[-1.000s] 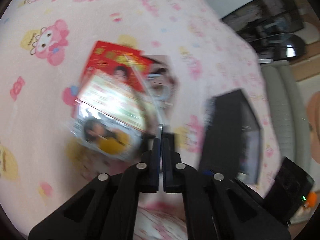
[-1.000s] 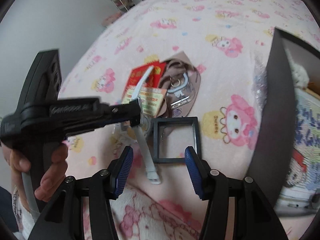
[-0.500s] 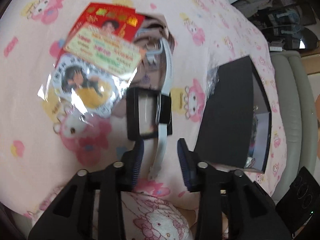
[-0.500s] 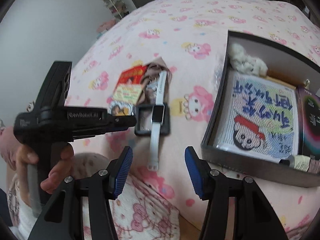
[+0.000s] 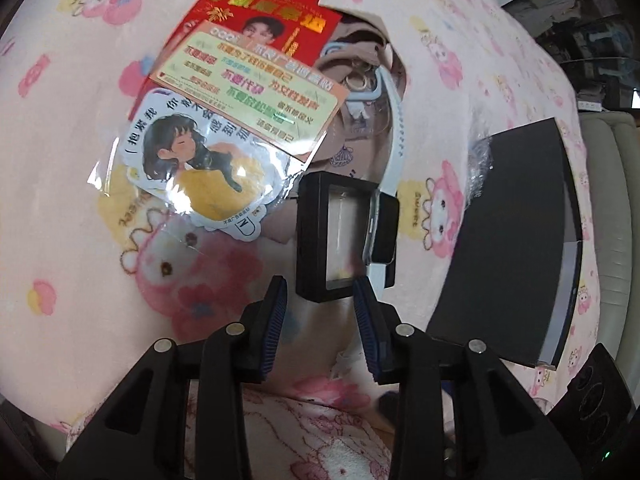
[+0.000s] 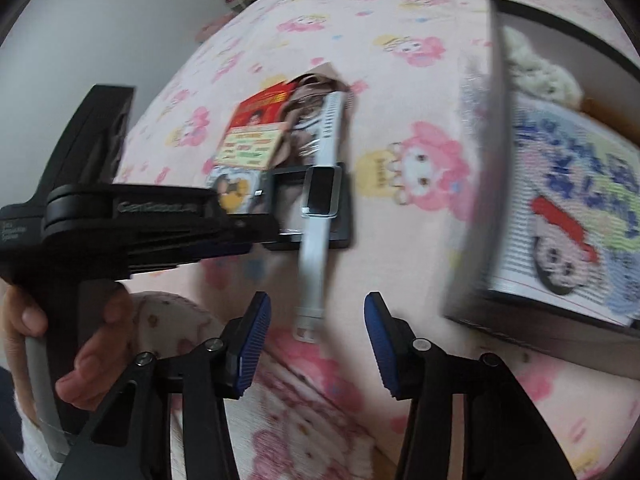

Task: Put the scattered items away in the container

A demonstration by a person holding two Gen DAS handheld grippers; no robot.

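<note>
A white watch (image 5: 382,232) lies across a black square frame box (image 5: 340,236) on the pink blanket, its strap (image 5: 396,140) running back over a brown pouch (image 5: 360,92). My left gripper (image 5: 320,316) hangs open just in front of the frame box, with nothing between its pads. In the right wrist view the watch (image 6: 320,192) points its strap end (image 6: 308,316) at my right gripper (image 6: 316,344). Its jaws are closing, and the pads stand apart from the strap. The left gripper (image 6: 268,232) reaches in from the left beside the frame box (image 6: 344,220).
A red envelope (image 5: 260,24), an orange card (image 5: 248,84) and a girl sticker (image 5: 192,160) overlap left of the pouch. The black container (image 6: 496,120) on the right holds a knitted picture (image 6: 568,208) and a cream yarn ball (image 6: 540,68). A hand (image 6: 92,360) grips the left tool.
The left gripper opened and let go of the white watch, which now lies across the frame box. The left gripper sank closer. The right gripper swung toward the strap end.
</note>
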